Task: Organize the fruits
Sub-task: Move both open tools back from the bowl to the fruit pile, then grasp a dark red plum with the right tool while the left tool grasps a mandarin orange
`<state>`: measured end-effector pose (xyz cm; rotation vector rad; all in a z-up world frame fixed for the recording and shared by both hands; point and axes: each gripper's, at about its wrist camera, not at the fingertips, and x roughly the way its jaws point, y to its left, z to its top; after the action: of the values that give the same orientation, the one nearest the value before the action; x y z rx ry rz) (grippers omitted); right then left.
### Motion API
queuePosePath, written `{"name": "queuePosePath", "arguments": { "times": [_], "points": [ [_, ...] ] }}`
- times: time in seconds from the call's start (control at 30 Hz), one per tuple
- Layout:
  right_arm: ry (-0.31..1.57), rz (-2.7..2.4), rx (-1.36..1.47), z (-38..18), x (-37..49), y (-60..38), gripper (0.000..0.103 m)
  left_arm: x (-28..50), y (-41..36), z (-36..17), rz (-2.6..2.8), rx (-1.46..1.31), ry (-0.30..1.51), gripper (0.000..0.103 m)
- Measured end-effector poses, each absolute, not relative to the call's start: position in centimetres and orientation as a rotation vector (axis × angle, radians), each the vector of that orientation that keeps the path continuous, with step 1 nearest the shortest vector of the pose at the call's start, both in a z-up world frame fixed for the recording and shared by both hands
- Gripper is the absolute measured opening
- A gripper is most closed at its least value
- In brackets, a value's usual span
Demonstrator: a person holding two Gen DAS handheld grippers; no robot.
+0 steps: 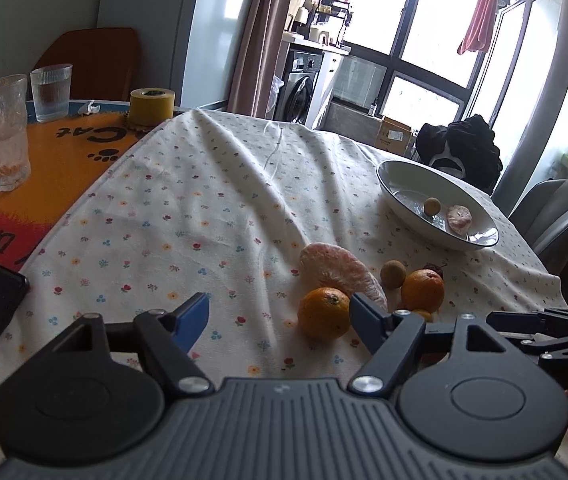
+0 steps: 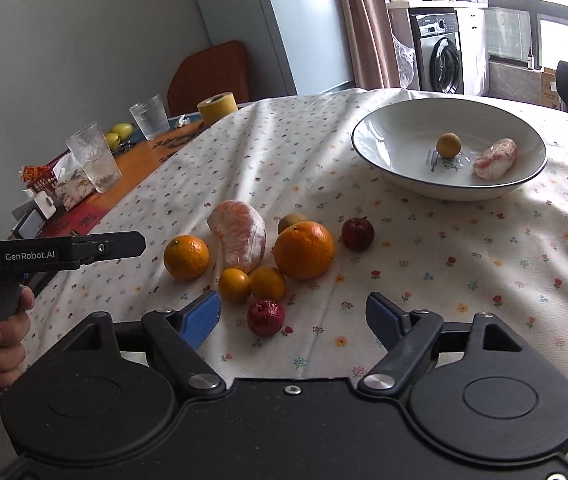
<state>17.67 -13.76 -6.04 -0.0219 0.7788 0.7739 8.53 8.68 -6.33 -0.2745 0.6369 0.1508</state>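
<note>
A white bowl (image 2: 395, 128) (image 1: 391, 178) on the flowered cloth holds a small brown fruit (image 2: 448, 145) and a peeled pink piece (image 2: 495, 159). On the cloth lie a large orange (image 2: 303, 250), a smaller orange (image 2: 186, 257) (image 1: 323, 313), a peeled pomelo wedge (image 2: 240, 236) (image 1: 339, 272), two small yellow-orange fruits (image 2: 235, 285), a brown fruit (image 2: 289, 222) and two dark red fruits (image 2: 266, 317) (image 2: 357, 233). My right gripper (image 2: 293, 316) is open, with the nearer red fruit between its fingers. My left gripper (image 1: 280, 318) is open, the smaller orange just inside its right finger.
Two glasses (image 1: 2, 132) (image 1: 51, 92) and a yellow tape roll (image 1: 152, 106) stand on the orange mat at the left. A grey chair (image 1: 555, 216) is behind the bowl. A hand (image 2: 0, 332) holds the left gripper's handle. The cloth's left half is bare.
</note>
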Motion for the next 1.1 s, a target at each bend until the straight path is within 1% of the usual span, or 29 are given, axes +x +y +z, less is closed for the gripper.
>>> {"name": "queuePosePath", "arguments": {
  "times": [0.17,0.23,0.4,0.47,0.5,0.57,0.63,0.73,0.77,0.8,0.87,1.1],
  "points": [
    [0.822,0.778,-0.041,-7.1,18.4,-13.1,0.062,9.4,8.8,-7.6,0.146,-0.284,0.663,0.071],
    [0.818,0.781,-0.053,-7.3,18.4,-12.8,0.061,9.7,8.7,-8.0,0.141,-0.287,0.672,0.069],
    [0.819,0.804,-0.052,-7.0,18.6,-12.2,0.061,10.2,8.4,-8.2,0.122,-0.293,0.666,0.067],
    [0.813,0.817,-0.070,-6.8,18.4,-11.8,0.058,10.3,8.1,-8.0,0.110,-0.291,0.665,0.062],
    [0.812,0.827,-0.078,-6.8,18.3,-11.6,0.056,10.4,8.0,-8.0,0.103,-0.290,0.665,0.062],
    [0.828,0.849,-0.086,-7.0,18.1,-11.3,0.044,10.6,7.6,-8.1,0.090,-0.287,0.669,0.059],
    [0.821,0.857,-0.106,-7.1,17.6,-11.1,0.040,10.9,7.2,-8.2,0.080,-0.286,0.672,0.057],
    [0.813,0.846,-0.143,-7.0,17.2,-11.1,0.022,11.5,6.8,-8.6,0.069,-0.287,0.675,0.053],
    [0.819,0.851,-0.134,-7.0,17.2,-11.3,0.022,11.7,6.7,-8.9,0.080,-0.293,0.679,0.048],
    [0.822,0.853,-0.128,-7.0,17.2,-11.5,0.022,11.8,6.7,-9.1,0.086,-0.303,0.680,0.046],
    [0.816,0.844,-0.122,-6.9,17.2,-12.0,0.022,11.9,6.6,-9.1,0.088,-0.310,0.667,0.037],
    [0.774,0.816,-0.077,-5.8,17.6,-13.3,0.022,11.0,6.3,-8.3,0.115,-0.319,0.641,0.036]
  ]
}}
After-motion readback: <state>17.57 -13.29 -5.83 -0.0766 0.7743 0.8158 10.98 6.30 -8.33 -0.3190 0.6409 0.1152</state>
